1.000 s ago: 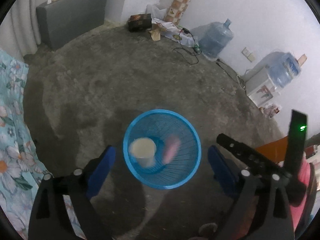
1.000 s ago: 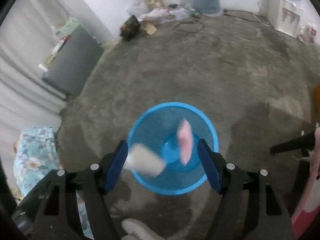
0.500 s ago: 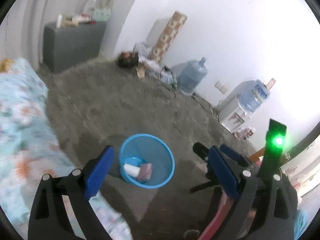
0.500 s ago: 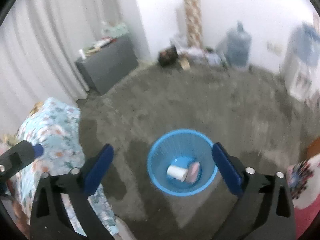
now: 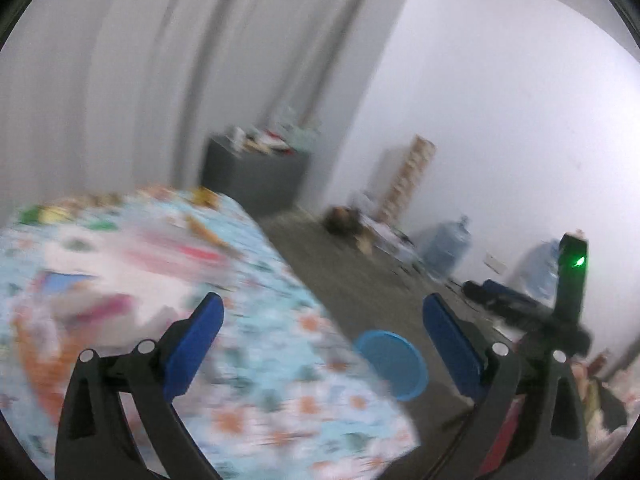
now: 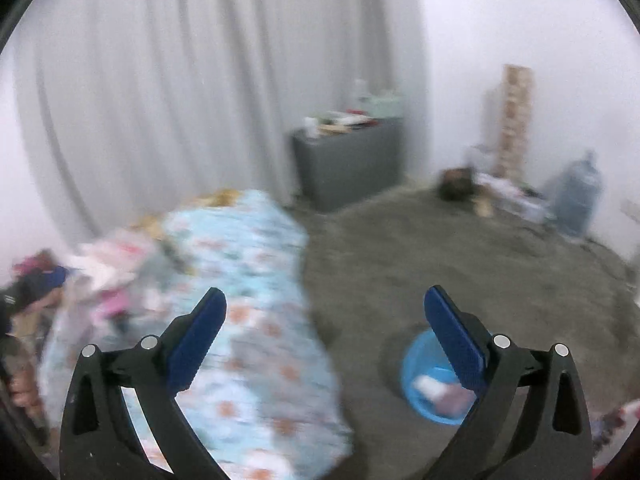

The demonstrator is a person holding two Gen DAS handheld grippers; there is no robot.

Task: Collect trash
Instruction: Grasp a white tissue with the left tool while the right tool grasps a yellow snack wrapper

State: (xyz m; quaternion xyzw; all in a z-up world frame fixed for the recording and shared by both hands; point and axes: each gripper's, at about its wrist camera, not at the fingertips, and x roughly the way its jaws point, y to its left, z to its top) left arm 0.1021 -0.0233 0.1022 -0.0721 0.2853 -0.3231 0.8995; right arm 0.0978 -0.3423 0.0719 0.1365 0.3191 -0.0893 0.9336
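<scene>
A blue mesh bin (image 6: 430, 390) stands on the grey floor beside the bed; a white cup and a pink wrapper lie inside it. In the left wrist view the blue bin (image 5: 390, 362) is partly hidden behind the bed's edge. My left gripper (image 5: 320, 344) is open and empty, raised above the flower-print bed cover (image 5: 256, 344). My right gripper (image 6: 324, 340) is open and empty too, high above the bed's edge and the floor, with the bin behind its right finger. Blurred pink, red and white items (image 5: 132, 276) lie on the bed.
A grey cabinet (image 6: 352, 160) with clutter on top stands by the white curtain. Water jugs (image 6: 576, 196), a patterned roll (image 6: 514, 120), a dark box and cables lie along the far wall. A pile of clothes (image 6: 44, 280) is at the bed's left side.
Both grippers have risen from just over the bin and swung left toward the bed. The cup and the pink wrapper, falling a second ago, lie in the bin. The right jaws have widened.
</scene>
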